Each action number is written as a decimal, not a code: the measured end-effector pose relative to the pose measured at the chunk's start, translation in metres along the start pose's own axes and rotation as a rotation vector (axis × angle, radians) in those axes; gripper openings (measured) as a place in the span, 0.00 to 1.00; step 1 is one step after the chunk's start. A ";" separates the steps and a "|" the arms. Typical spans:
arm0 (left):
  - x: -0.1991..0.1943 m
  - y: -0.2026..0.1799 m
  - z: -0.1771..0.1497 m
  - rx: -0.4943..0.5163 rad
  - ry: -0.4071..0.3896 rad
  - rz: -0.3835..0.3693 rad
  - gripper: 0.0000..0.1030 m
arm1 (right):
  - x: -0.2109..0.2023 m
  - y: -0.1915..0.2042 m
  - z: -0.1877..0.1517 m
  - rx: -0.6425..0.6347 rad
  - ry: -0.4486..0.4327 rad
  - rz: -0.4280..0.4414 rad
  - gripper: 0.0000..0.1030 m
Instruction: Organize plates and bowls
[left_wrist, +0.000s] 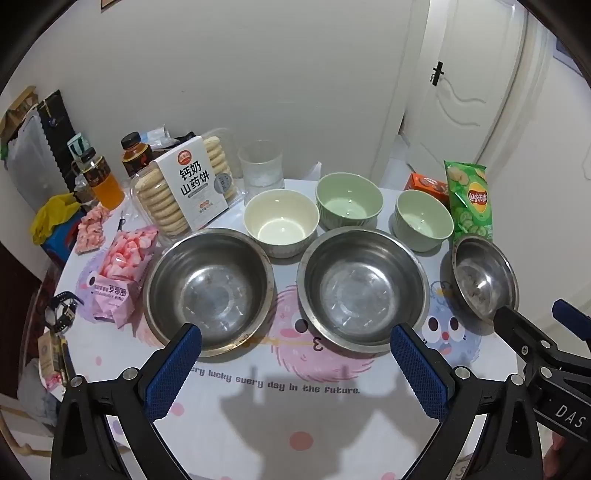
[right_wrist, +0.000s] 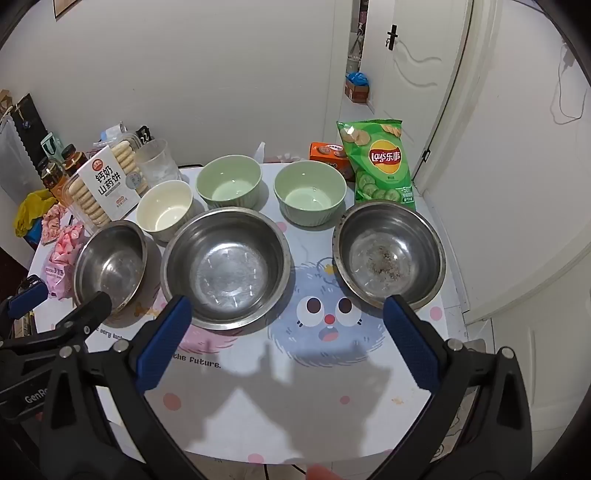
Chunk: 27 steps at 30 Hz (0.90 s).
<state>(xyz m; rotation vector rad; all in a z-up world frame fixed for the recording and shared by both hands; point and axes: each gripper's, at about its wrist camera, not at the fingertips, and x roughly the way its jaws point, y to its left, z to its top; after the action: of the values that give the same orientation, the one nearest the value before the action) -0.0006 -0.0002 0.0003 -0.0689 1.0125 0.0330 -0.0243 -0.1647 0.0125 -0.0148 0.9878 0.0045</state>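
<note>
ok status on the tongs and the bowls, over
Left tongs and right tongs open, empty. Three steel bowls in front, cream ceramic bowl and two green bowls behind, unstacked. Nothing blocking.

A green Lay's chip bag (right_wrist: 380, 162) stands at the table's far right, an orange box (right_wrist: 328, 157) just beside it on the left. A clear glass (left_wrist: 261, 166) sits near the wall, next to a plastic tray of biscuits (left_wrist: 184, 188) with a white label. Left of that stand two bottles (left_wrist: 107, 177) of amber and dark liquid. Pink strawberry-ring snack bags (left_wrist: 122, 273) lie on the cartoon-printed tablecloth (right_wrist: 325, 325). A white door (left_wrist: 476, 85) is behind
</note>
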 end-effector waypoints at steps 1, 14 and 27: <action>0.001 0.000 0.000 -0.003 0.007 -0.004 1.00 | 0.000 0.000 0.000 -0.001 -0.001 0.000 1.00; 0.000 0.005 0.001 -0.001 0.004 0.001 1.00 | 0.001 0.001 0.001 0.004 0.001 0.000 1.00; -0.001 0.010 0.003 -0.007 0.001 0.005 1.00 | 0.001 0.000 0.001 0.003 0.000 0.002 1.00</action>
<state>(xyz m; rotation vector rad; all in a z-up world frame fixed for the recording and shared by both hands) 0.0007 0.0104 0.0017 -0.0730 1.0139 0.0416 -0.0235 -0.1649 0.0121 -0.0116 0.9878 0.0048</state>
